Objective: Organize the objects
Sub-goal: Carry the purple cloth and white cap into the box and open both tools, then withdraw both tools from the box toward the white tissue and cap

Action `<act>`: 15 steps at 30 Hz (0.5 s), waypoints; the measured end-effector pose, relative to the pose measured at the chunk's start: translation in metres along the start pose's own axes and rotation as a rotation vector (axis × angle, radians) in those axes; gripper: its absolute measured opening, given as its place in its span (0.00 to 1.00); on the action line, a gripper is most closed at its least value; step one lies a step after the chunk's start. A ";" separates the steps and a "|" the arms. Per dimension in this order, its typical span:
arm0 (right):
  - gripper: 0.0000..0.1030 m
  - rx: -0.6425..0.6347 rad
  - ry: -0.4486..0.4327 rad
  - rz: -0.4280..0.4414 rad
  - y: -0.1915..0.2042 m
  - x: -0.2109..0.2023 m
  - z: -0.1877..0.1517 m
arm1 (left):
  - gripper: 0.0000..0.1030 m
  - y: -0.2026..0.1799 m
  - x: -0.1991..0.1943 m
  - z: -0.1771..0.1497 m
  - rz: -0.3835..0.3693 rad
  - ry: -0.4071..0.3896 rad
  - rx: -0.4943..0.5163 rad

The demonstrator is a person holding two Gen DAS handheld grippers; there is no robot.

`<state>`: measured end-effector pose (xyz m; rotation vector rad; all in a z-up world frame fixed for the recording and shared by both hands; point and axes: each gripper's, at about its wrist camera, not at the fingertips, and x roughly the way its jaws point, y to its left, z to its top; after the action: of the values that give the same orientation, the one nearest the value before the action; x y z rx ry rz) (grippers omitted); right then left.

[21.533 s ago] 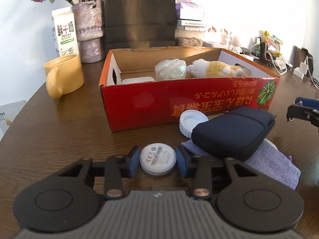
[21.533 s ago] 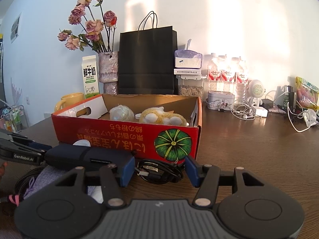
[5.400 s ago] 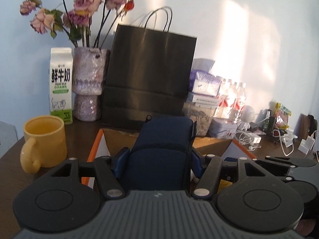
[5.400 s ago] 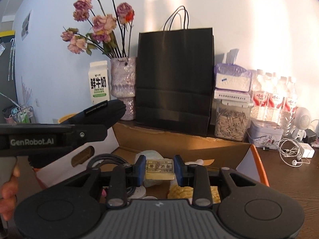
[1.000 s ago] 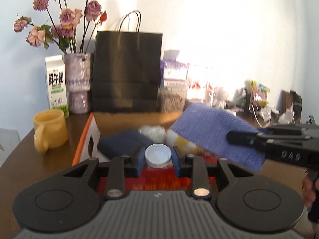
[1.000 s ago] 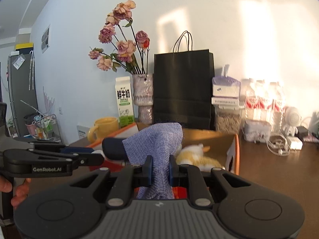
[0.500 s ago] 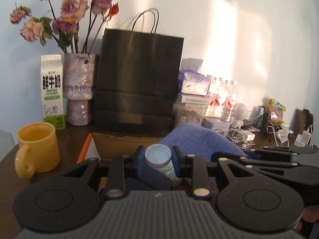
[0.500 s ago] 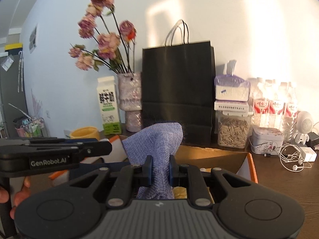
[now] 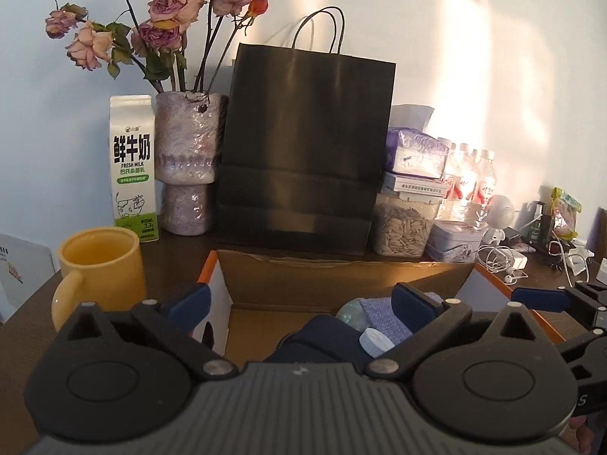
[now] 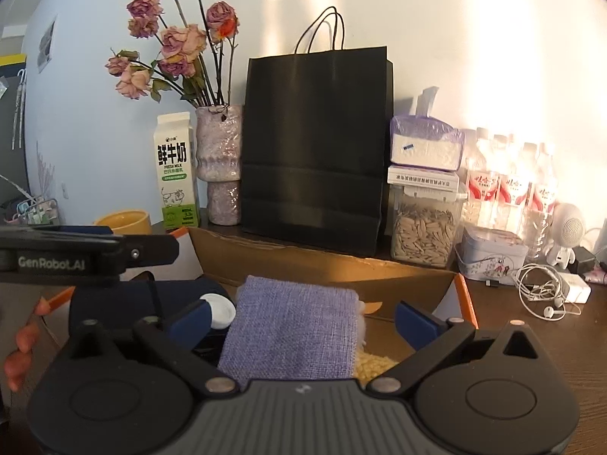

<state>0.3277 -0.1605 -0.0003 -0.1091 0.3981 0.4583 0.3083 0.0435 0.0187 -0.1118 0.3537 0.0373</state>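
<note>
The cardboard box (image 9: 341,265) lies below both grippers. My left gripper (image 9: 301,303) is opening, jaws wide, with nothing pressed between them. Under it in the box are the navy pouch (image 9: 318,337), the white cap (image 9: 375,341) and the purple cloth (image 9: 383,314). My right gripper (image 10: 301,320) is opening too. The purple cloth (image 10: 296,330) lies flat in the box between its spread fingers, untouched by the pads. In the right wrist view the white cap (image 10: 218,311) rests on the navy pouch (image 10: 132,303), with a yellow plush (image 10: 375,364) beside the cloth.
Behind the box stand a black paper bag (image 9: 303,144), a milk carton (image 9: 132,167), a vase of dried roses (image 9: 186,159), a seed jar (image 9: 402,227) and water bottles (image 10: 508,185). A yellow mug (image 9: 98,265) stands left; earphones (image 10: 542,288) lie right.
Both grippers went from shut to wide open. The white cap left the left jaws and the purple cloth left the right jaws; both now lie in the box.
</note>
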 end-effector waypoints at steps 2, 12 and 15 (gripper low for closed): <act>1.00 -0.002 -0.004 -0.002 0.002 -0.003 0.001 | 1.00 -0.001 -0.003 0.000 0.003 -0.002 0.001; 1.00 0.003 -0.033 -0.024 0.009 -0.039 0.001 | 1.00 0.003 -0.045 -0.002 0.004 -0.027 -0.015; 1.00 0.008 -0.036 -0.024 0.013 -0.056 -0.003 | 1.00 0.002 -0.064 -0.008 0.000 -0.022 -0.007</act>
<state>0.2756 -0.1724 0.0192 -0.0976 0.3630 0.4345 0.2451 0.0439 0.0338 -0.1179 0.3313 0.0400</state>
